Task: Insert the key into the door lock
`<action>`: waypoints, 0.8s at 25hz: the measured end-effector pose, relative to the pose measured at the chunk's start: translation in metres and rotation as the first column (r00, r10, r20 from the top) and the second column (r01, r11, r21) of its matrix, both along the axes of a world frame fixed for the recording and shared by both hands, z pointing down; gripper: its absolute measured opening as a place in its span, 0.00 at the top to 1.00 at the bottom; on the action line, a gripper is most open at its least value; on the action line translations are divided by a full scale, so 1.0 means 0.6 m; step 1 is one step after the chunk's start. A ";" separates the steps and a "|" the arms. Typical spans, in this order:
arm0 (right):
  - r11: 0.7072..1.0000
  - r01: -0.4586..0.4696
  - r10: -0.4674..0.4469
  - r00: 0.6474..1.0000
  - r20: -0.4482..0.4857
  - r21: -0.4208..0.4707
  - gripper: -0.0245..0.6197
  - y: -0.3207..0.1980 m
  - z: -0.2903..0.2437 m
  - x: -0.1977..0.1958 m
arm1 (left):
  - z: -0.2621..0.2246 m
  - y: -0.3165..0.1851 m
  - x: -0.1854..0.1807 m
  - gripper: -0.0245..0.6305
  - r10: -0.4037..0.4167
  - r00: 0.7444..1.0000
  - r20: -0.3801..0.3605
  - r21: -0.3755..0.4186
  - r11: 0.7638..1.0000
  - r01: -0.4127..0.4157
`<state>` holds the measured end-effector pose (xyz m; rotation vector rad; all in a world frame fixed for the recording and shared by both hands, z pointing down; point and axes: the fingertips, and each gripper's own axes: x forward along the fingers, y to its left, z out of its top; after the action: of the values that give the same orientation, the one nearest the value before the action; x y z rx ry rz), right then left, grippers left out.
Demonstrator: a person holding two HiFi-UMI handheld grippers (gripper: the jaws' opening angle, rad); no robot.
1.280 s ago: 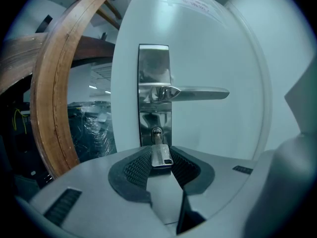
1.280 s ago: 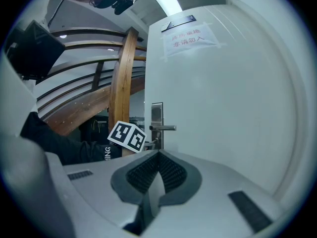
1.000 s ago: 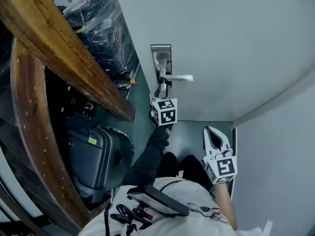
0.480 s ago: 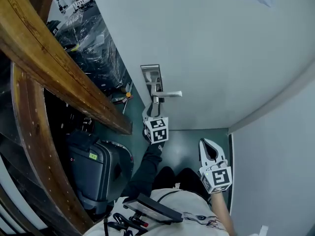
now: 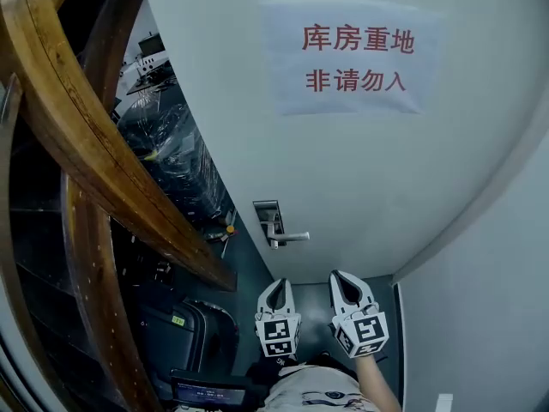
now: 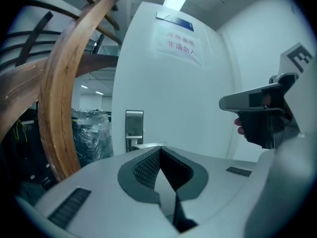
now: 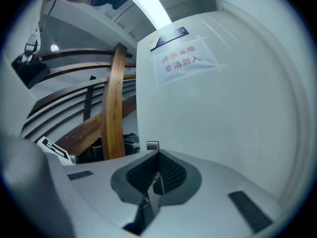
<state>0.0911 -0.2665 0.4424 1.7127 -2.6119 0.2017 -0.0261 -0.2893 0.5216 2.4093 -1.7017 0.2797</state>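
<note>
Head view: the white door (image 5: 446, 196) is filling most of the frame, with a paper sign (image 5: 352, 58) in red characters hanging at the top. The lock plate (image 5: 268, 213) is sitting mid-frame, its lever handle (image 5: 293, 237) sticking out to the right just beneath. The key is too small to make out there. A curved wooden beam (image 5: 94, 136) is sweeping down the left side and crowding the door's edge. Behind it, plastic-wrapped bundles (image 5: 176, 157) are hiding whatever is inside them. A dark suitcase (image 5: 184, 337) is standing at lower left, its inside unseen. The left gripper (image 5: 276, 283) and right gripper (image 5: 341, 275) are pointing up side by side at the bottom, well below the lock, both with tips meeting.

Left gripper view: its jaws are pressing together with nothing between them. The lock plate is standing beyond the tips, its lower part cut off by the jaws. The right gripper is poking in side-on from the right edge.

Right gripper view: the jaws are closed. A thin pale sliver is sitting in the hollow between the pads, and I can't tell what it is. Only the top of the lock plate is peeking over the tips. A ceiling light strip (image 7: 148, 4) is glaring at the top.
</note>
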 end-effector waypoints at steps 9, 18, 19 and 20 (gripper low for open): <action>0.999 -0.015 0.015 1.000 -0.001 0.051 0.95 -0.020 -0.049 0.003 | -0.078 -0.032 0.016 0.96 0.015 0.998 0.059 0.114 0.993 -0.022; 0.997 -0.031 0.032 0.999 -0.011 0.071 0.95 -0.018 -0.059 0.009 | -0.086 -0.033 0.023 0.96 0.032 0.998 0.062 0.117 0.992 -0.039; 0.997 -0.032 0.033 0.999 -0.013 0.073 0.95 -0.018 -0.061 0.009 | -0.088 -0.033 0.023 0.96 0.034 0.997 0.063 0.120 0.992 -0.042; 0.997 -0.032 0.033 0.999 -0.015 0.075 0.95 -0.017 -0.062 0.009 | -0.090 -0.033 0.023 0.96 0.036 0.997 0.063 0.122 0.992 -0.043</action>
<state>0.0963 -0.2767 0.4051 1.7725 -2.6143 0.0913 -0.0121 -0.3089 0.4676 2.5500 -1.7475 0.2634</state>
